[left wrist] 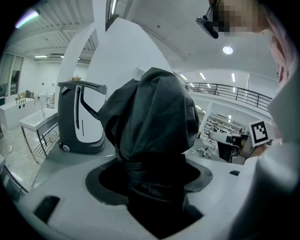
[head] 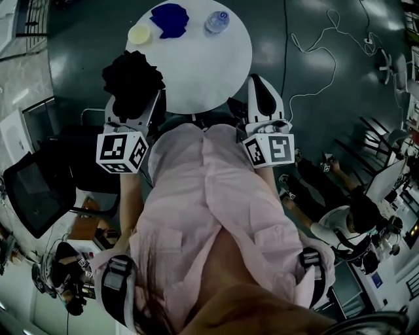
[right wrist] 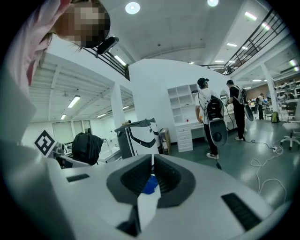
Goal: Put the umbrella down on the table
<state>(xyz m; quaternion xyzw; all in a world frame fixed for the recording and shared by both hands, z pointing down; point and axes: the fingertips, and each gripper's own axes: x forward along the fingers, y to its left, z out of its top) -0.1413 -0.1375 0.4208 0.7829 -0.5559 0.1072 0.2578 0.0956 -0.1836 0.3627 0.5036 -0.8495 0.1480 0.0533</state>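
A black folded umbrella (head: pixel 133 82) hangs over the left edge of the round white table (head: pixel 209 72). My left gripper (head: pixel 136 108) is shut on it, the jaws standing wide around its bunched fabric. In the left gripper view the umbrella (left wrist: pixel 150 122) fills the space between the jaws of the left gripper (left wrist: pixel 150 173) and points up. My right gripper (head: pixel 260 86) is at the table's right edge, shut and empty. In the right gripper view the right gripper (right wrist: pixel 152 161) has its tips together over the table.
On the far part of the table lie a blue cloth (head: pixel 170 19), a yellow round thing (head: pixel 139 34) and a water bottle (head: pixel 217 21). A black chair (head: pixel 33 193) stands to the left. A white cable (head: pixel 314 52) trails on the floor. People sit at the right (head: pixel 347 216).
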